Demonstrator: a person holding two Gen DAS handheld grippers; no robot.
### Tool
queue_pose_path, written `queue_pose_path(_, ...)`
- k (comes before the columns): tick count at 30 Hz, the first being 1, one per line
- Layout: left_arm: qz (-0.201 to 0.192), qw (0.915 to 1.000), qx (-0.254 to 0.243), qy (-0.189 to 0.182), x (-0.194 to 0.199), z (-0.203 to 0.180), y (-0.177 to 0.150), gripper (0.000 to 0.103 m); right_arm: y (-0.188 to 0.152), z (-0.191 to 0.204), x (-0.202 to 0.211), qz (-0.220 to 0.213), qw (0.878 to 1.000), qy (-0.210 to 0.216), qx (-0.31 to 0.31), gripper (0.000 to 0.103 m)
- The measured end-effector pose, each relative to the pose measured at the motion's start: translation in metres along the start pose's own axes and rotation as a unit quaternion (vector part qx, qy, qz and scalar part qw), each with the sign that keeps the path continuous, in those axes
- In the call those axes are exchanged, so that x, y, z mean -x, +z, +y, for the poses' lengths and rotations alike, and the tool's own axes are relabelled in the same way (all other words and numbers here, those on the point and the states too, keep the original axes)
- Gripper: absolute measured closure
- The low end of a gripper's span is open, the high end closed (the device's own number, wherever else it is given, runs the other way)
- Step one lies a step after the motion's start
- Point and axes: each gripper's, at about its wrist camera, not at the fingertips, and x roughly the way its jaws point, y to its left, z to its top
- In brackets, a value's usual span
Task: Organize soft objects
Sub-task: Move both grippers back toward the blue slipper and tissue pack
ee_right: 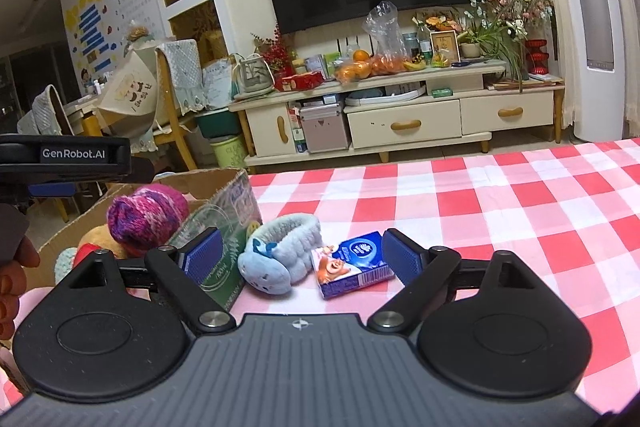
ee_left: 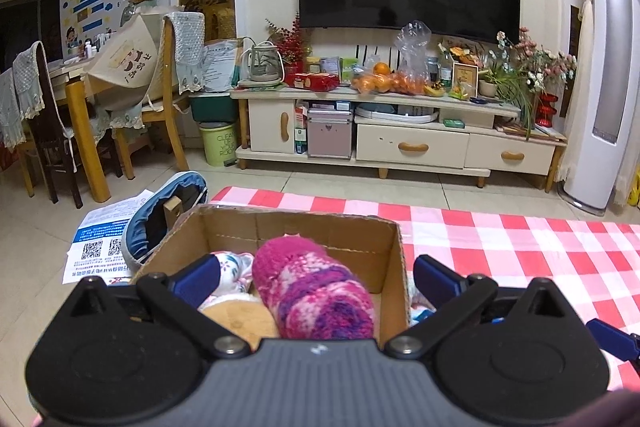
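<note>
The left gripper (ee_left: 316, 277) stands spread, pinching nothing, above the pink-and-purple knitted sock (ee_left: 316, 291), which lies in the open brown cardboard box (ee_left: 394, 259) at the checked table's left edge, apparently just released. The right gripper (ee_right: 302, 257), also spread and empty, frames a blue fluffy headband (ee_right: 280, 251) and a small blue tissue pack (ee_right: 352, 263) beside the box, which only its view shows.

Box mouth: cardboard box (ee_left: 384, 247) open on top; pink knitted sock (ee_left: 316, 291) and other soft things fill much of it
Beside box: headband (ee_right: 280, 251) and tissue pack (ee_right: 352, 263) lie close together
Tablecloth (ee_right: 520, 211): bare to the right and beyond; free passage
Left edge: other gripper (ee_right: 72, 155) above the box
</note>
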Motion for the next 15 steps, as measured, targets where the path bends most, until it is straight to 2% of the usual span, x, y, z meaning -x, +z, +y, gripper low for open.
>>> queue_pose_path(15,-0.002,0.9998,-0.017,0.001,0.002,-0.015,-0.004,0.001,-0.004,-0.013,-0.028,0.026,0.999,-0.015,0.012,0.0)
